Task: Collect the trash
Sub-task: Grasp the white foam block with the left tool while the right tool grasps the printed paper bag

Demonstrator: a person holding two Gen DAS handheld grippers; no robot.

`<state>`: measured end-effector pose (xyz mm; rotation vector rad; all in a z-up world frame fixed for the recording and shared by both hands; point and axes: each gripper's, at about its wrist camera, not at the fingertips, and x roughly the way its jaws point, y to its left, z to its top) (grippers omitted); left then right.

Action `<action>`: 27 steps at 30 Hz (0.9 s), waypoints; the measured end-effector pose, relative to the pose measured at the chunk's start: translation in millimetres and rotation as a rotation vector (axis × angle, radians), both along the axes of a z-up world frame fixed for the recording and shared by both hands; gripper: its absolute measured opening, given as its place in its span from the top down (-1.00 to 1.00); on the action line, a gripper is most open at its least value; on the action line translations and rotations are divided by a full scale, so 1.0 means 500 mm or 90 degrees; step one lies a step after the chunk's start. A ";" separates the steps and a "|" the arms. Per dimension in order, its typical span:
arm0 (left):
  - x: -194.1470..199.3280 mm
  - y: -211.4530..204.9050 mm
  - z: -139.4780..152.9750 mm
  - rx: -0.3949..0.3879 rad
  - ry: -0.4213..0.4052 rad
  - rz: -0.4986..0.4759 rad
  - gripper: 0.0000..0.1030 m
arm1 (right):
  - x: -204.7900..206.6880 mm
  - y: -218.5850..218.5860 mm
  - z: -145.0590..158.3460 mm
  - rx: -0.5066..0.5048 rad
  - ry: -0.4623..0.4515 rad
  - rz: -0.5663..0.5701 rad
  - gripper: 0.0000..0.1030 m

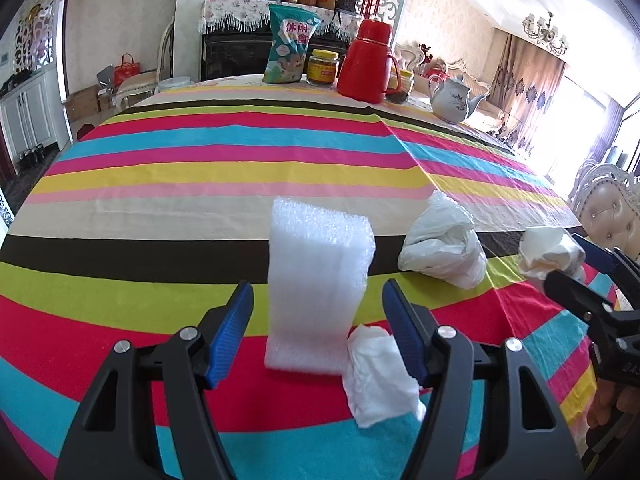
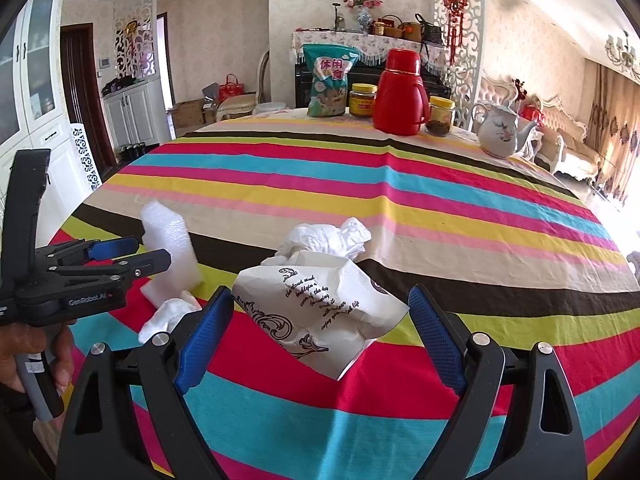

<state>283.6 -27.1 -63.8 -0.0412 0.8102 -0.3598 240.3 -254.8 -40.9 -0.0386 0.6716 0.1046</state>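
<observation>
A white foam sheet (image 1: 318,280) stands bent on the striped tablecloth, with a crumpled white tissue (image 1: 378,372) at its right foot. My left gripper (image 1: 318,312) is open, its blue pads on either side of the foam and not touching it. A crumpled white plastic bag (image 1: 444,244) lies further right. My right gripper (image 2: 320,320) is open around a crumpled printed paper bag (image 2: 320,308), with the plastic bag (image 2: 328,238) just behind it. The left gripper (image 2: 128,254) and foam (image 2: 170,248) show at the left of the right wrist view.
At the table's far edge stand a teal snack bag (image 1: 290,46), a yellow-lidded jar (image 1: 322,66), a red thermos (image 1: 368,62), a second jar (image 2: 440,116) and a white teapot (image 1: 452,98). A padded chair (image 1: 608,216) is at the right.
</observation>
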 end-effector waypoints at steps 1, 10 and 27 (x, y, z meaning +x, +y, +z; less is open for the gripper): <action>0.006 -0.005 -0.003 0.003 0.001 -0.002 -0.24 | 0.000 -0.003 0.000 0.000 -0.001 -0.001 -0.62; 0.021 -0.008 -0.008 0.012 0.006 -0.009 0.02 | -0.003 -0.007 0.000 -0.003 -0.001 -0.006 -0.62; -0.086 0.127 0.091 -0.016 -0.050 0.074 0.02 | -0.017 0.066 0.034 -0.008 -0.028 0.028 -0.62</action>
